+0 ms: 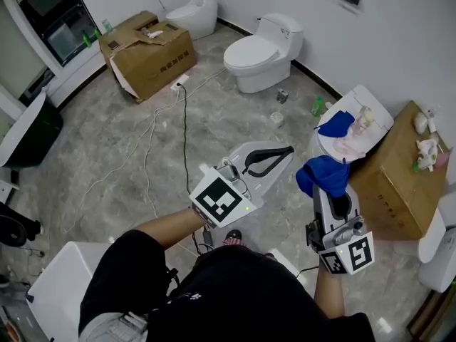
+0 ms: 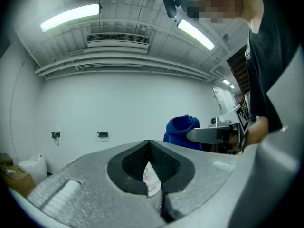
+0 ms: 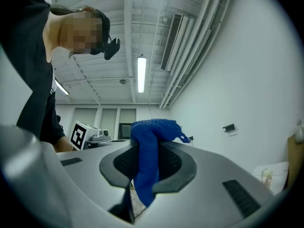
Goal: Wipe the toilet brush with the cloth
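Pinching the blue cloth (image 1: 322, 174) between its clamped jaws, the right gripper (image 1: 332, 189) is hovering near the nearest white toilet (image 1: 375, 107). The left gripper (image 1: 285, 152) is hanging alongside, jaws together, holding nothing.

Seemingly empty left gripper (image 2: 148, 144), jaws together; cloth (image 2: 183, 127) beyond.

cloth (image 1: 324, 175) in right gripper (image 1: 331, 191), left gripper (image 1: 285, 152) beside

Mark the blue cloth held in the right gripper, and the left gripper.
Blue knitted cloth (image 3: 145, 165), right gripper view, the strip pinched between the jaws.
Left gripper (image 2: 148, 144), left gripper view, where its shut jaws meet.
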`<act>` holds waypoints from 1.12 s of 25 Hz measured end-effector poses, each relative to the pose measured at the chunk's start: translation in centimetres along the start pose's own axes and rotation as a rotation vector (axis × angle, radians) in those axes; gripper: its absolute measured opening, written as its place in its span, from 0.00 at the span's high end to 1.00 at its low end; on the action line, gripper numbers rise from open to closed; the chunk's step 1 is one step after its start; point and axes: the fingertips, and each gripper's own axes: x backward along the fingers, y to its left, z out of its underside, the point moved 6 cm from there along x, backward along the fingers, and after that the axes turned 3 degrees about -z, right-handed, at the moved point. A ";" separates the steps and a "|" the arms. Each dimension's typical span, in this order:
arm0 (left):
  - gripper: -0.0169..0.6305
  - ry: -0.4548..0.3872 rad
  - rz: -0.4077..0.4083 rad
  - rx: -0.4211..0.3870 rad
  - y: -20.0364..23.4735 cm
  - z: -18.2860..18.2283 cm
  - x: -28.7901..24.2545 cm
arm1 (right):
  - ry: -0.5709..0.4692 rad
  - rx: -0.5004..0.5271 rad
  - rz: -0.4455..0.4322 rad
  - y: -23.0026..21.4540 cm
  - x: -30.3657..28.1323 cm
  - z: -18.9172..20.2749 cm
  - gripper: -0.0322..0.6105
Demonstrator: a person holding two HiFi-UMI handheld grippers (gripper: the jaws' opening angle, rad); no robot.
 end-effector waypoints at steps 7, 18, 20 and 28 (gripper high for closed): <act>0.99 0.061 0.058 -0.038 1.2 0.4 1.6 | 0.009 -0.024 0.001 0.6 -0.9 0.6 0.83; 0.99 0.026 0.012 -0.002 4.4 0.5 2.7 | 0.034 -0.045 0.011 1.5 -3.9 2.1 0.83; 0.99 0.024 0.017 0.002 4.9 0.7 2.8 | 0.032 -0.042 0.018 1.6 -4.6 2.3 0.83; 0.99 -0.009 0.014 0.026 6.7 0.7 3.5 | 0.029 -0.013 0.029 2.2 -6.5 2.4 0.83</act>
